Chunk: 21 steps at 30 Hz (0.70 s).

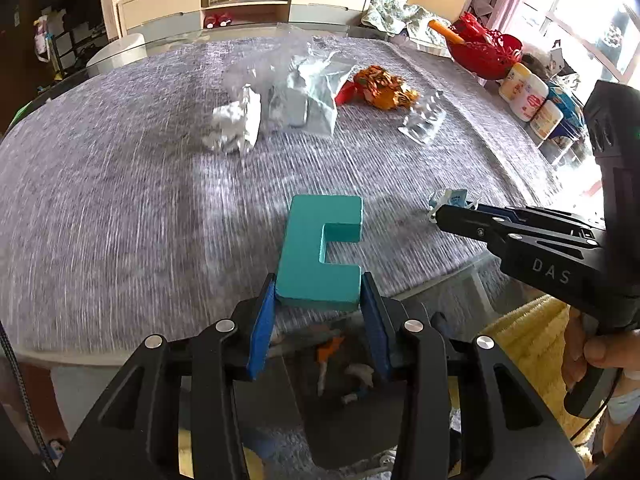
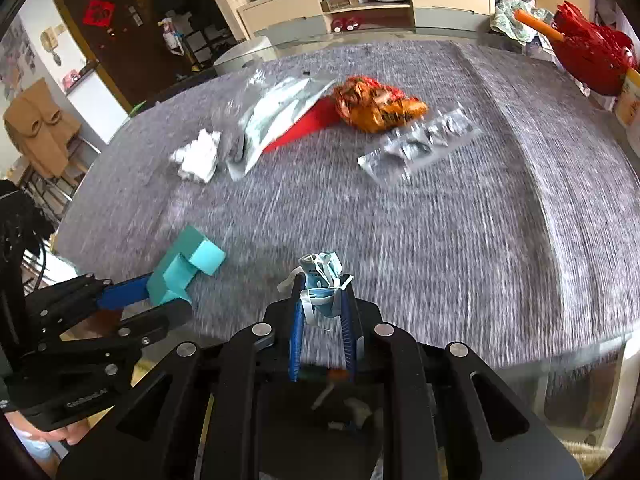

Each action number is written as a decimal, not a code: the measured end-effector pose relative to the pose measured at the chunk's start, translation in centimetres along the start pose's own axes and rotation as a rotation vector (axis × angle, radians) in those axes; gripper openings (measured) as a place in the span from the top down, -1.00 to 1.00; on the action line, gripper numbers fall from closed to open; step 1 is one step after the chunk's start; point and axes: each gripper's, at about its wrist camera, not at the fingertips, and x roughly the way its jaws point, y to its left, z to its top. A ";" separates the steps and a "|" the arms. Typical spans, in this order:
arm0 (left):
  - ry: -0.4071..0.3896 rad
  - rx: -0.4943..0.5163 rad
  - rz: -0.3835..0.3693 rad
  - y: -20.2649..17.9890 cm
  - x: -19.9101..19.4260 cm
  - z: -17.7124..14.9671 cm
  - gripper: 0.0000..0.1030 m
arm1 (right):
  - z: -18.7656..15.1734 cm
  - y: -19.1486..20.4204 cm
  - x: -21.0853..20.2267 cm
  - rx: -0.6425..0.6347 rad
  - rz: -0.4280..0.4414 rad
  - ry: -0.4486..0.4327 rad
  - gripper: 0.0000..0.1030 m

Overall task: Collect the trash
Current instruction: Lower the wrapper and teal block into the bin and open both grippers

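My left gripper [image 1: 318,294] is shut on a teal C-shaped foam block [image 1: 320,250], held over the table's near edge; it also shows in the right wrist view [image 2: 182,268]. My right gripper [image 2: 322,290] is shut on a crumpled blue face mask [image 2: 322,280], seen small in the left wrist view [image 1: 450,199]. On the grey tablecloth [image 2: 440,240] lie a white crumpled tissue [image 2: 198,156], a clear and white plastic bag [image 2: 272,120], an orange snack wrapper [image 2: 376,104] and a silver blister pack [image 2: 420,144].
Below the table's near edge a dark bin [image 2: 344,408] holds several scraps. A red basket [image 1: 484,50] and white jars [image 1: 528,98] stand at the table's far right. A cream cabinet [image 1: 248,4] is behind the table.
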 end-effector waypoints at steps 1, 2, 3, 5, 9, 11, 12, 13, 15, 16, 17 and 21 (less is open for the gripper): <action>-0.003 -0.002 0.000 -0.2 -0.3 -0.5 0.25 | -0.4 0.1 -0.3 -0.002 -0.002 -0.001 0.65; -0.004 -0.004 0.000 -0.4 -0.6 -0.8 0.25 | -0.7 0.2 -0.6 -0.004 -0.002 -0.003 0.65; -0.006 -0.006 0.000 -0.6 -0.9 -1.3 0.25 | -1.1 0.2 -1.0 -0.006 -0.001 -0.007 0.66; -0.009 -0.006 -0.001 -1.0 -1.5 -2.0 0.25 | -1.9 0.4 -1.8 -0.009 0.004 -0.011 0.66; -0.012 -0.003 -0.002 -1.7 -2.6 -3.8 0.25 | -3.6 0.8 -2.9 -0.013 0.012 -0.011 0.66; -0.011 -0.001 -0.002 -2.2 -3.0 -4.8 0.25 | -4.5 1.1 -3.3 -0.014 0.015 -0.008 0.66; -0.008 -0.001 -0.005 -2.4 -3.2 -5.3 0.26 | -4.9 1.1 -3.4 -0.014 0.016 -0.005 0.66; -0.007 0.001 -0.006 -2.5 -3.3 -5.7 0.26 | -5.4 1.2 -3.6 -0.016 0.016 -0.002 0.66; 0.003 0.003 -0.009 -2.8 -3.4 -6.5 0.27 | -6.2 1.2 -3.6 -0.018 0.014 0.006 0.66; 0.011 0.004 -0.011 -3.0 -3.3 -7.0 0.27 | -6.7 1.1 -3.5 -0.018 0.013 0.013 0.66; 0.017 0.004 -0.012 -3.2 -3.2 -7.5 0.28 | -7.0 1.1 -3.4 -0.017 0.013 0.019 0.66; 0.050 0.002 -0.025 -3.5 -2.4 -9.3 0.28 | -8.8 0.9 -2.3 -0.002 0.013 0.059 0.66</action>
